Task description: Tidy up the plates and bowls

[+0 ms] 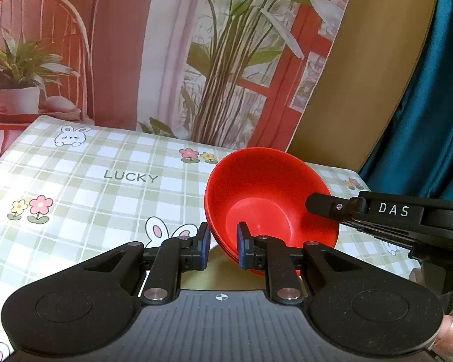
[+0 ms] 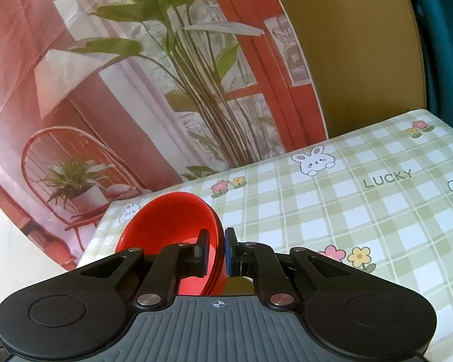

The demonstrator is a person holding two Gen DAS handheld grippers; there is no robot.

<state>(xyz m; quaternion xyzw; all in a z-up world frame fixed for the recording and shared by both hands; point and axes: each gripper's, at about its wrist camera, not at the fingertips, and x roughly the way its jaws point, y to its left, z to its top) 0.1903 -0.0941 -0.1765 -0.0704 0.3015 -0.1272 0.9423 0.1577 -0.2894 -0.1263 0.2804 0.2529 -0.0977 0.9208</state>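
A stack of red bowls point(image 1: 265, 187) hangs tilted above the checked tablecloth point(image 1: 105, 199), its opening facing the left wrist camera. My right gripper point(image 2: 216, 247) is shut on the stack's rim, with one finger inside the bowls point(image 2: 172, 220) and one outside. It comes in from the right in the left wrist view, where its upper finger point(image 1: 326, 206) lies over the rim. My left gripper point(image 1: 223, 241) is open and straddles the near rim, with a gap showing beside the left pad. A yellowish object point(image 1: 214, 274) lies under the bowls, mostly hidden.
The cloth with rabbits, flowers and "LUCKY" point(image 2: 388, 178) stretches left of the bowls in the left wrist view and right of them in the right wrist view. A printed backdrop of plants and a red chair point(image 1: 166, 60) stands behind. A teal curtain point(image 1: 432, 105) hangs at the right.
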